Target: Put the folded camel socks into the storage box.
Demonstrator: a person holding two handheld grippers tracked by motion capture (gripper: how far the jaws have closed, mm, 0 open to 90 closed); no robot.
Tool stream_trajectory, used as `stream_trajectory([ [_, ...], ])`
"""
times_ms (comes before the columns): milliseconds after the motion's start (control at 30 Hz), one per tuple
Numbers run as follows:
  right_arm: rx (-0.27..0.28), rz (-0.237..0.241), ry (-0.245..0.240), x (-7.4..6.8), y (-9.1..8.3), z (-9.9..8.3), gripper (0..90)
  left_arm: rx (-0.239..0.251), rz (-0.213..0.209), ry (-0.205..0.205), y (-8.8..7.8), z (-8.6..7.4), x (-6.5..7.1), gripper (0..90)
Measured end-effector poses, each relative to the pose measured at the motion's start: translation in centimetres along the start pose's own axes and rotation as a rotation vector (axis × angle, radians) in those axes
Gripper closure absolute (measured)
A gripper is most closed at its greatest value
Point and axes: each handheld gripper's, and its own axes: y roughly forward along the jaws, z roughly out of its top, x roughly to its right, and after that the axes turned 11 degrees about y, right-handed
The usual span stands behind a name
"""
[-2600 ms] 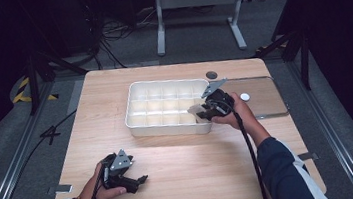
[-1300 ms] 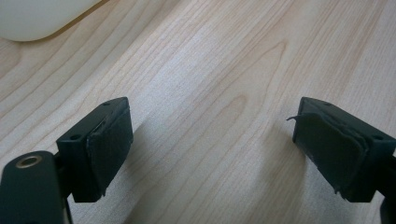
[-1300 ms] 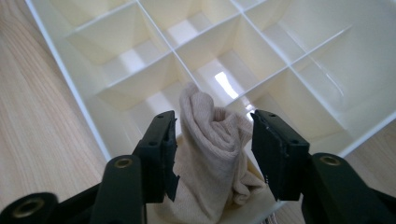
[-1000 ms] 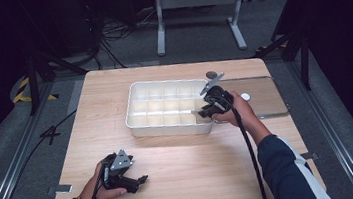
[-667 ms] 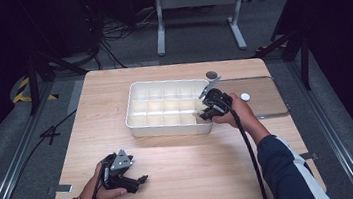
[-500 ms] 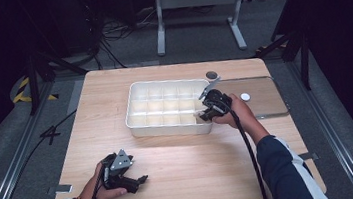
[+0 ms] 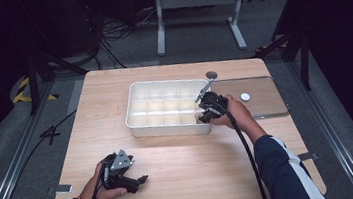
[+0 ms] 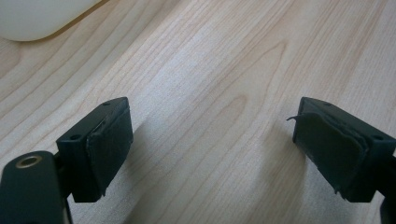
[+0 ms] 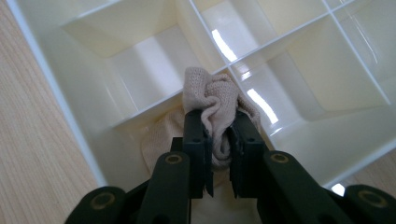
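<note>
We see a wooden table (image 7: 182,169) filling the middle of the high view, light in grain. On it, just above centre, sits a white tray (image 7: 139,121) split by thin walls into many small compartments. To the right of the tray, at the table's right edge, lies a clear flat lid (image 7: 265,104) with a small white round piece (image 7: 245,96) on it, and a small dark disc (image 7: 211,75) rests on the wood just above the tray's upper right corner.

Our right gripper (image 7: 205,115) is at the tray's lower right corner, the hand behind it coming in from the lower right of the frame. In the right gripper view its jaws stand close together, clamped on a bunched beige cloth (image 9: 212,100) — the knit fabric bulges out above the pads, over the spot where two dividers (image 9: 243,56) cross, and more of it hangs below into the compartment at the bottom of the frame, beside the tray's outer wall (image 9: 51,93).

Our left gripper (image 7: 136,181) is in the lower left of the high view, low over the bare wood, well apart from the tray. In the left gripper view its jaws stand wide apart with nothing between them — only wood grain, and a rounded corner of the tray (image 8: 42,18) in the upper left.
</note>
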Motion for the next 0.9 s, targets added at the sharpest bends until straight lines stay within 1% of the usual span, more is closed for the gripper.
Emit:
stream_trajectory([
  [233, -0.023, -0.003, -0.004, -0.03, 0.25, 0.31, 79.1, 0.001, -0.001, -0.004, 0.02, 0.00, 0.02, 12.4],
  [400, -0.018, 0.012, 0.009, 0.23, 0.41, 0.28, 79.1, 0.001, -0.001, -0.004, 0.02, 0.00, 0.02, 12.5],
  [533, -0.018, 0.014, 0.001, 0.28, 0.43, 0.33, 79.0, 0.001, -0.001, -0.004, 0.02, 0.00, 0.02, 12.5],
  [633, -0.013, 0.025, 0.011, 0.40, 0.39, 0.30, 78.8, 0.002, -0.001, -0.005, 0.03, 0.00, 0.02, 12.4],
  [767, -0.008, 0.016, 0.009, 0.42, 0.29, 0.38, 78.4, 0.002, -0.002, -0.005, 0.03, 0.00, 0.02, 12.4],
  [833, 0.002, -0.002, 0.008, 0.39, 0.20, 0.44, 78.2, 0.002, -0.001, -0.005, 0.03, 0.00, 0.02, 12.4],
  [900, 0.014, -0.006, 0.007, 0.39, 0.16, 0.44, 77.9, 0.002, -0.001, -0.005, 0.03, 0.00, 0.02, 12.4],
])
